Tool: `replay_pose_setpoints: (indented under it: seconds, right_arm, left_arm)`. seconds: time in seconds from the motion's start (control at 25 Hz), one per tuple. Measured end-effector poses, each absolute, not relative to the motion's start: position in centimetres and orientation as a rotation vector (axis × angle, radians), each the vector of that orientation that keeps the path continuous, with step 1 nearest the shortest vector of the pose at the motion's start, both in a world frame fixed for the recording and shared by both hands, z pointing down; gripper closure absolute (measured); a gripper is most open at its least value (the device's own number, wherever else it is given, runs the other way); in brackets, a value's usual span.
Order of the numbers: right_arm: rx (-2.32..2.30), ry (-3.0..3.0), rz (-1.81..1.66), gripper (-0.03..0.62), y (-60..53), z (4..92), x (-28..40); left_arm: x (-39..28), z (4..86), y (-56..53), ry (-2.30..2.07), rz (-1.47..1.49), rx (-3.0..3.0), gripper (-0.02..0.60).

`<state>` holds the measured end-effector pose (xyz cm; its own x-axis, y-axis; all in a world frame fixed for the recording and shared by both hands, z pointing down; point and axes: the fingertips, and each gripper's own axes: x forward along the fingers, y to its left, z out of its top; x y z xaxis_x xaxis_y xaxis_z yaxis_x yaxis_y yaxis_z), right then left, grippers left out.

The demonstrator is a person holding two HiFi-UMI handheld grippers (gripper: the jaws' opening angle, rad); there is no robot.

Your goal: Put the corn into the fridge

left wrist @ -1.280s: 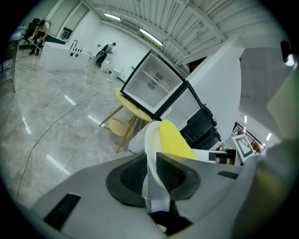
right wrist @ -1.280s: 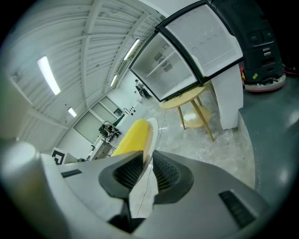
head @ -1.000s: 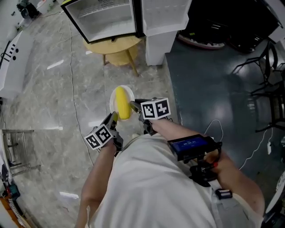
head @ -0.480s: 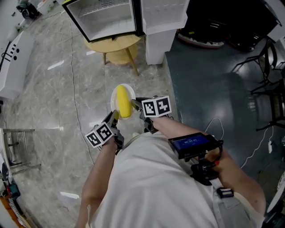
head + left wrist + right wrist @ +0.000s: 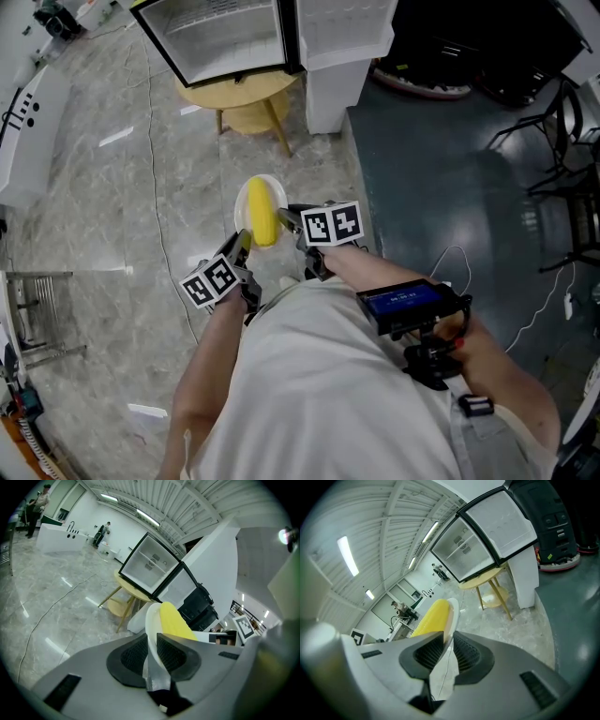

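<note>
The left gripper [image 5: 151,641] has its jaws drawn in narrow on the rim of a white plate [image 5: 150,616], a pad pressing each face. The right gripper [image 5: 446,644] pinches another part of the same rim just as tightly. The yellow corn [image 5: 260,214] lies on the plate just beyond both sets of jaws and between the two grippers, pointing lengthwise away from the person. Well ahead of the grippers, the fridge [image 5: 230,37] stands with its door open on a round yellow table [image 5: 246,92], above a grey marble floor [image 5: 112,206].
</note>
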<state>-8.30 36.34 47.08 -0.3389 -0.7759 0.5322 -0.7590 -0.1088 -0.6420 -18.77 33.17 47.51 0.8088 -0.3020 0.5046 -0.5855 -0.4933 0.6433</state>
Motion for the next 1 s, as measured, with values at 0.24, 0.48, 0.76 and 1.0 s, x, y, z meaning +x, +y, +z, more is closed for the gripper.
replay_pose_setpoints:
  seconds: [0.24,0.48,0.76,1.0]
  right_arm:
    - [-1.811,2.062,-1.490,0.526,37.2,47.5,-8.0]
    - [-1.814,2.045,-1.506,0.526,38.1,48.0,-8.2]
    - [-1.802,2.058,-1.507,0.526,37.3,48.1,-8.3]
    - [-1.792,2.066,-1.512,0.527,36.8,47.9,-8.7]
  left_arm:
    - [-18.4,48.0,33.9,-0.631,0.427,2.114,0.514]
    - [-18.6,48.3,34.7,-0.624,0.444,2.113,0.514]
    - [-18.8,48.5,33.9,-0.636,0.441,2.110,0.514]
    - [-19.3,48.6,33.5,-0.650,0.431,2.095,0.514]
